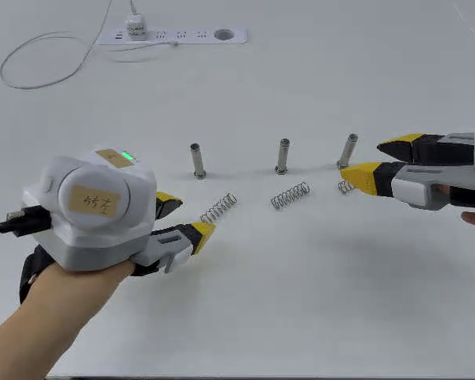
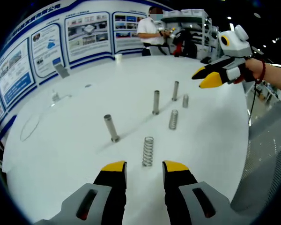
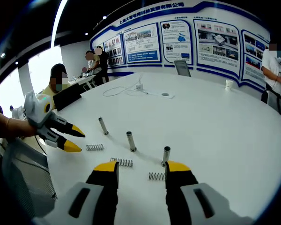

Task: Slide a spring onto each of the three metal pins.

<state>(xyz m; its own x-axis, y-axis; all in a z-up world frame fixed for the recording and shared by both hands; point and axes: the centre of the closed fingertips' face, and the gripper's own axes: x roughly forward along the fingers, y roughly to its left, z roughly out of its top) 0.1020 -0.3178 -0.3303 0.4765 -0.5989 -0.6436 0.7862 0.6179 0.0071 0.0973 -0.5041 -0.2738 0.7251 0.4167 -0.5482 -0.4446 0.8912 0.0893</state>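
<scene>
Three metal pins stand upright in a row on the white table: left pin (image 1: 197, 160), middle pin (image 1: 283, 156), right pin (image 1: 347, 150). A spring lies flat in front of each: left spring (image 1: 218, 207), middle spring (image 1: 290, 195), right spring (image 1: 345, 187). My left gripper (image 1: 184, 218) is open, its tips just short of the left spring (image 2: 148, 151). My right gripper (image 1: 368, 161) is open, hovering beside the right pin (image 3: 165, 156) with the right spring (image 3: 156, 176) lying between its jaws. Neither gripper holds anything.
A white power strip (image 1: 172, 36) with a plugged-in adapter and a looping cable (image 1: 39, 59) lies at the far edge of the table. People stand and sit beyond the table in the gripper views.
</scene>
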